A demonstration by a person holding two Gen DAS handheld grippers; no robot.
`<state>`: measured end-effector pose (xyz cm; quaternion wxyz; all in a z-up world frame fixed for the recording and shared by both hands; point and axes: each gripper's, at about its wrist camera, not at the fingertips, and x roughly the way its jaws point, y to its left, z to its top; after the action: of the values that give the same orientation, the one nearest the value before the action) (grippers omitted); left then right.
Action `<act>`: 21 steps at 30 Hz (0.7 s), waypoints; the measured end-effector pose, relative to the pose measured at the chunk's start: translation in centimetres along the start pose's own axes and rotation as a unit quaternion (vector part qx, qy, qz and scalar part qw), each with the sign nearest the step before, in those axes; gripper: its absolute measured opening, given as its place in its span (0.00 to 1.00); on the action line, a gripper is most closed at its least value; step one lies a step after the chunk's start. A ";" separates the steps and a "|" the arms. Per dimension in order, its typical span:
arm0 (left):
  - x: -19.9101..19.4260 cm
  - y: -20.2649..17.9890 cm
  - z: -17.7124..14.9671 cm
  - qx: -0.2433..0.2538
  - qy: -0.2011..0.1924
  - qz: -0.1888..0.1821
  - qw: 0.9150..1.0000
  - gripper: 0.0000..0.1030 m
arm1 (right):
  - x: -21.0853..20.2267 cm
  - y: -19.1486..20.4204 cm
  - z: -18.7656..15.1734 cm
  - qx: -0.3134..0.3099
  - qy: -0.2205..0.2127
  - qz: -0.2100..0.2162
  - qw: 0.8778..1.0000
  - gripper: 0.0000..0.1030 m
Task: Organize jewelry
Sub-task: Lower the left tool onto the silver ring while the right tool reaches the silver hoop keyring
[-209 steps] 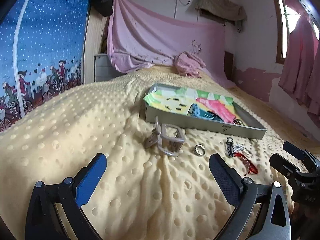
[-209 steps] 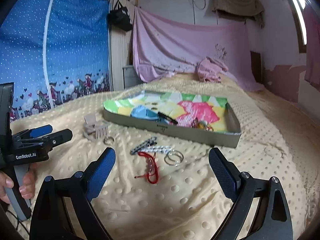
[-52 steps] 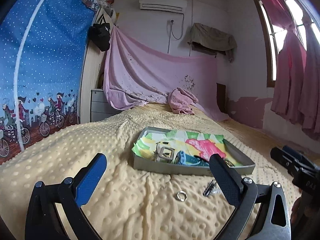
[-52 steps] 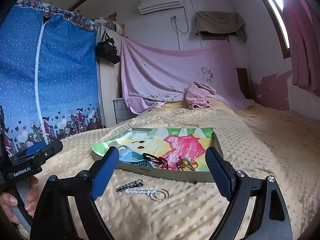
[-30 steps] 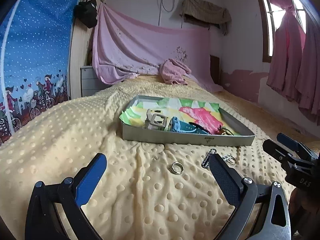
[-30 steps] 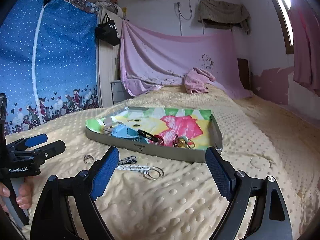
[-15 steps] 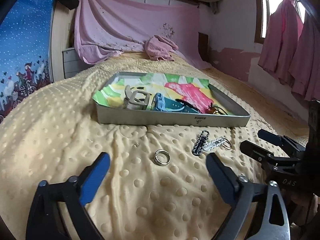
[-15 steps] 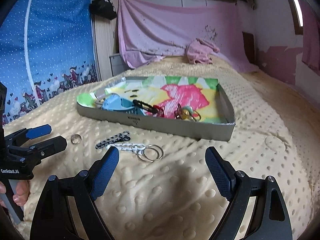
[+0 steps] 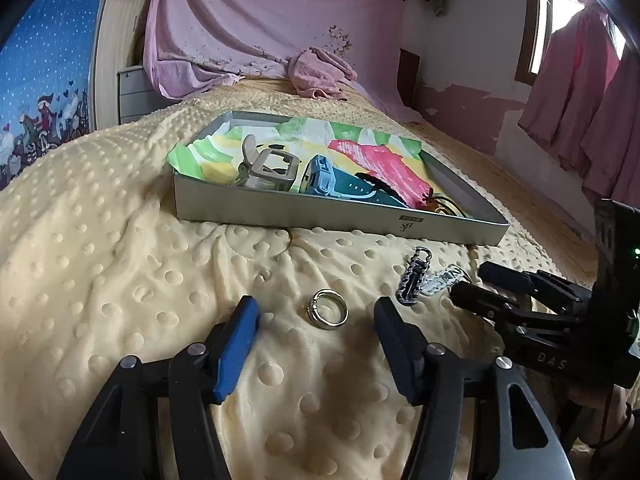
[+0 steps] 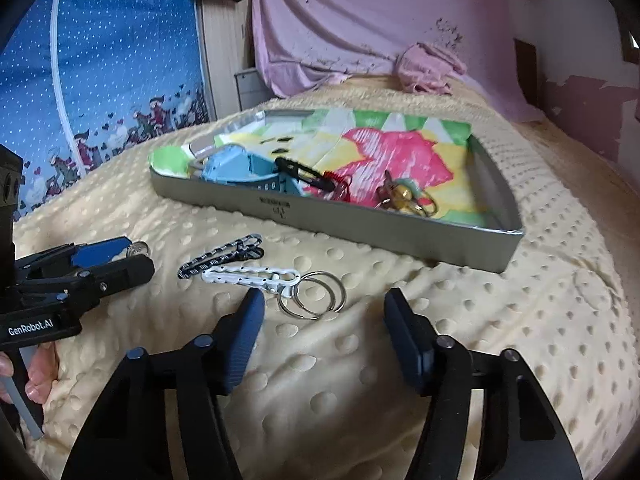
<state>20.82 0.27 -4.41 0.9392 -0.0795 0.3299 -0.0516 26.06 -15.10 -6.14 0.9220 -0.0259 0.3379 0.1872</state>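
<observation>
A silver ring lies on the yellow dotted blanket, between the open fingers of my left gripper, which is low over it. My right gripper is open, just short of two hoop rings joined to a white clip, with a black-and-white clip beside them. The grey tray holds a beige hair claw, a blue watch, a black clip, red cord and gold rings.
The bed is covered by the yellow blanket. A pink towel lies at the far end. A blue curtain hangs at left, pink curtains at right. Each gripper shows in the other's view: right gripper, left gripper.
Both grippers have dropped and moved forward. The left one now straddles the silver ring with narrower jaws; the right one has closed in on the hoop rings.
</observation>
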 end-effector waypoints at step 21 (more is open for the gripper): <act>-0.3 -1.7 -0.5 0.039 -0.027 0.021 0.999 0.31 | 1.7 -0.1 -0.2 0.009 0.015 0.054 0.998 0.34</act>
<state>20.22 -1.40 -4.26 0.9511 -0.0368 0.3038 -0.0421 27.18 -14.72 -7.42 0.9055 -0.0024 0.3541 0.2337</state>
